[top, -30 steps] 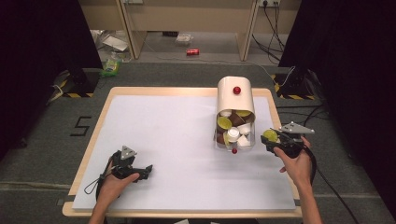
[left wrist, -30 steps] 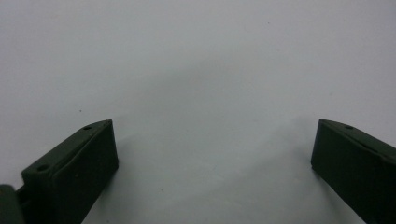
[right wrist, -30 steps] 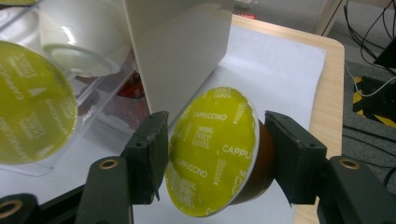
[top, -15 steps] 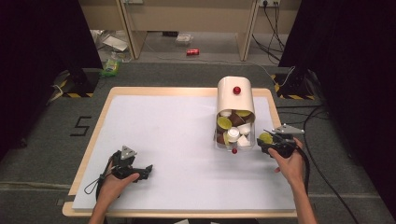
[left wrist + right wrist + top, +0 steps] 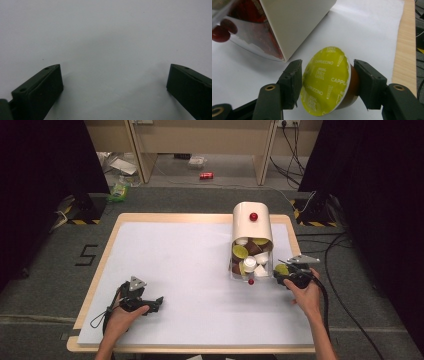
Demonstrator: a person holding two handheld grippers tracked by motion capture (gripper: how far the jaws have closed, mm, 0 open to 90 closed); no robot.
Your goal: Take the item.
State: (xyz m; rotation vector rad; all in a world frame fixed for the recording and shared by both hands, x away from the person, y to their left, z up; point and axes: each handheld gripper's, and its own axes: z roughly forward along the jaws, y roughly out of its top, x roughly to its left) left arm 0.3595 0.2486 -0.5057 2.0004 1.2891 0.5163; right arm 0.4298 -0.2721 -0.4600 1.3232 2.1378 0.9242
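A coffee capsule (image 5: 325,81) with a yellow-green "Cappuccino" lid and brown body sits between the jaws of my right gripper (image 5: 325,82), which is shut on it. In the high view this capsule (image 5: 281,269) hangs low over the white mat, just right of the cream capsule dispenser (image 5: 251,227). The dispenser's clear front drawer (image 5: 250,260) holds several capsules with green, white and brown lids. My left gripper (image 5: 156,303) rests near the table's front left, jaws wide apart over bare white mat (image 5: 105,37), nothing between them.
A red knob (image 5: 253,216) sits on the dispenser's top and a second red knob (image 5: 251,281) on the drawer front. The mat's wooden right edge (image 5: 403,45) runs close beside my right gripper. A cable (image 5: 327,305) trails from that gripper.
My right gripper has come down and leftward with the capsule, closer to the dispenser's drawer. The left gripper has stayed in place.
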